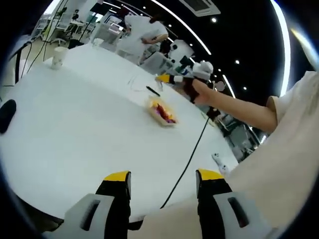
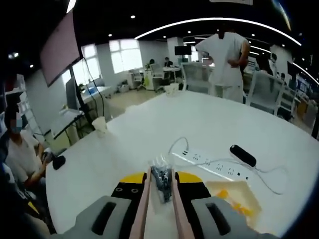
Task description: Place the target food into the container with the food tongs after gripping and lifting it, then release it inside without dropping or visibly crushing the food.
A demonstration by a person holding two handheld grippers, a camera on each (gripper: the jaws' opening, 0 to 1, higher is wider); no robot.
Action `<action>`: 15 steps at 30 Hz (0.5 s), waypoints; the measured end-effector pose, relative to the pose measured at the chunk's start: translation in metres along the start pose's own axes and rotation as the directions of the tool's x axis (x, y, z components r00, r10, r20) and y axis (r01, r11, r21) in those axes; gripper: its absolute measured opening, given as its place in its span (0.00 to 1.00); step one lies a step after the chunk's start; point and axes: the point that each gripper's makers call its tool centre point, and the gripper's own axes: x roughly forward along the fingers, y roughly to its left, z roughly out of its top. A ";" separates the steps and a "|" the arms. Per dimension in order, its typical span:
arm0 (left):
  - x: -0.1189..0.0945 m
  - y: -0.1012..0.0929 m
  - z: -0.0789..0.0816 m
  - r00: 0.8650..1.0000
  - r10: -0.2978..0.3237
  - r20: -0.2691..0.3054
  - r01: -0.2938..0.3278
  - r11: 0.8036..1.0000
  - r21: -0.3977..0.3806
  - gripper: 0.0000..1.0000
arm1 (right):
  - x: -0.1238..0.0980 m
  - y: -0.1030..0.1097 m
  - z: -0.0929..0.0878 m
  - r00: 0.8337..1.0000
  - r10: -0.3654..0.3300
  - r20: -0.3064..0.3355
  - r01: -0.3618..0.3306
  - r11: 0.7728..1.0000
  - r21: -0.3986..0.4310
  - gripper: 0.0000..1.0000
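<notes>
My left gripper (image 1: 163,175) stands open over the near side of the white table (image 1: 75,129), with nothing between its yellow-tipped jaws. Farther across lies a shallow container (image 1: 162,112) of red, yellow and purple food. A hand holds my right gripper (image 1: 172,79) in the air just beyond that container. In the right gripper view, my right gripper (image 2: 160,178) is shut on a pair of pale pink food tongs (image 2: 144,204). A dark lumpy piece of food (image 2: 161,180) sits between the tongs' arms. The container (image 2: 234,196), showing yellow pieces, lies low and to the right of them.
A white power strip (image 2: 209,162) with its cord and a black remote (image 2: 242,155) lie beyond the container. A black cable (image 1: 187,162) crosses the table. Paper cups (image 1: 59,57) (image 2: 99,124) stand near the edge. People sit and stand around the room.
</notes>
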 end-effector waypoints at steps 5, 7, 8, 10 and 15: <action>0.002 -0.006 0.001 1.000 -0.012 -0.003 0.012 1.000 0.018 0.52 | -0.017 -0.007 0.007 1.000 -0.022 0.022 0.021 1.000 0.007 0.21; 0.002 -0.007 0.001 1.000 -0.015 -0.001 0.015 1.000 0.022 0.52 | -0.021 -0.009 0.007 0.999 -0.028 0.027 0.028 1.000 0.009 0.21; 0.002 -0.008 0.001 1.000 -0.016 0.000 0.016 1.000 0.022 0.52 | -0.023 -0.011 0.007 0.999 -0.031 0.029 0.030 0.999 0.011 0.21; 0.002 -0.009 0.001 1.000 -0.017 -0.001 0.017 1.000 0.023 0.52 | -0.029 -0.010 0.008 0.999 -0.038 0.035 0.038 0.999 0.016 0.21; 0.006 -0.012 0.000 0.999 -0.030 -0.011 0.030 0.999 0.034 0.51 | -0.042 -0.019 0.008 0.997 -0.058 0.048 0.057 0.998 0.022 0.21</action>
